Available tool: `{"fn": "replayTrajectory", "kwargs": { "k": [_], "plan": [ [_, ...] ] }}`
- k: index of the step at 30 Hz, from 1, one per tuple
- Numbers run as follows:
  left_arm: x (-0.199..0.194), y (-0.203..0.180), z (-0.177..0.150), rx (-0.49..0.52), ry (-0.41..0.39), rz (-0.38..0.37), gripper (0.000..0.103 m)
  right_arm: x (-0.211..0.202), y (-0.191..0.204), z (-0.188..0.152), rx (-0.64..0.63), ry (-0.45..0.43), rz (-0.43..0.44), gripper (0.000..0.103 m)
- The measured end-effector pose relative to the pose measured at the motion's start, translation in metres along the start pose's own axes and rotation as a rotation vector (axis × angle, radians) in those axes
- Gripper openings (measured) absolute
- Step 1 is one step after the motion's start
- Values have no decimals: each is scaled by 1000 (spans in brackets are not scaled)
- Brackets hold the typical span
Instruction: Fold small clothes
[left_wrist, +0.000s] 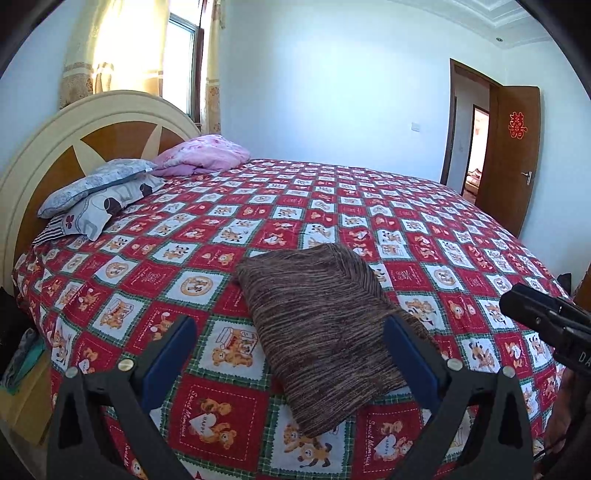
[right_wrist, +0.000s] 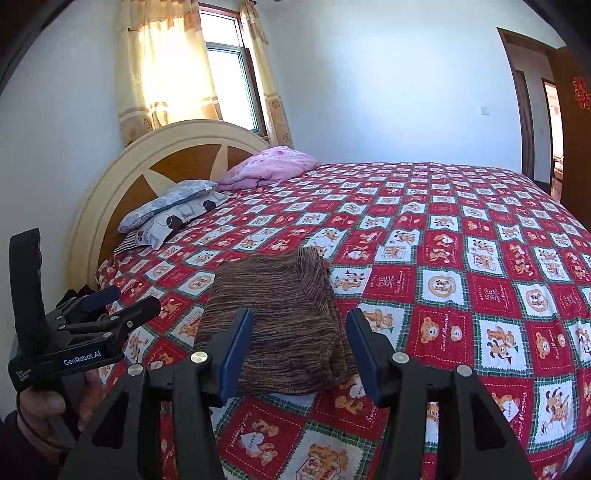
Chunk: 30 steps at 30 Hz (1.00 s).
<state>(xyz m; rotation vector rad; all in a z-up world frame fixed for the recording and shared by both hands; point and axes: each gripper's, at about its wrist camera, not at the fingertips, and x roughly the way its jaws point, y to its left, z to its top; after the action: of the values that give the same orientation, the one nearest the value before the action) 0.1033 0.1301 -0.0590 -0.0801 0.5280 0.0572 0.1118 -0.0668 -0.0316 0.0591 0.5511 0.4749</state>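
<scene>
A brown striped knit garment lies folded into a flat rectangle on the red checked bedspread, near the bed's front edge. It also shows in the right wrist view. My left gripper is open and empty, held above the garment's near part. My right gripper is open and empty, its blue pads hovering over the garment's near edge. The left gripper also appears at the left of the right wrist view, and the right gripper's body at the right edge of the left wrist view.
Two grey patterned pillows and a pink quilt lie by the headboard. A curtained window is behind it. An open wooden door stands at the far right. A low cabinet sits left of the bed.
</scene>
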Motion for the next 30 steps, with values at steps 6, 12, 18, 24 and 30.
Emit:
{"fn": "replayTrajectory", "kwargs": {
  "k": [6, 12, 18, 24, 30],
  "plan": [
    [0, -1, 0, -2, 0, -1, 103, -1, 1, -1, 1, 1, 2, 55],
    [0, -1, -1, -3, 0, 2, 103, -1, 3, -1, -2, 2, 0, 55],
    [-1, -1, -2, -2, 0, 1, 103, 0, 5, -3, -3, 4, 4, 55],
    [-1, -2, -2, 0, 0, 1, 103, 0, 8, -5, -7, 4, 6, 55],
    [0, -2, -2, 4, 1, 5, 103, -2, 9, -6, -17, -6, 6, 55]
  ]
}}
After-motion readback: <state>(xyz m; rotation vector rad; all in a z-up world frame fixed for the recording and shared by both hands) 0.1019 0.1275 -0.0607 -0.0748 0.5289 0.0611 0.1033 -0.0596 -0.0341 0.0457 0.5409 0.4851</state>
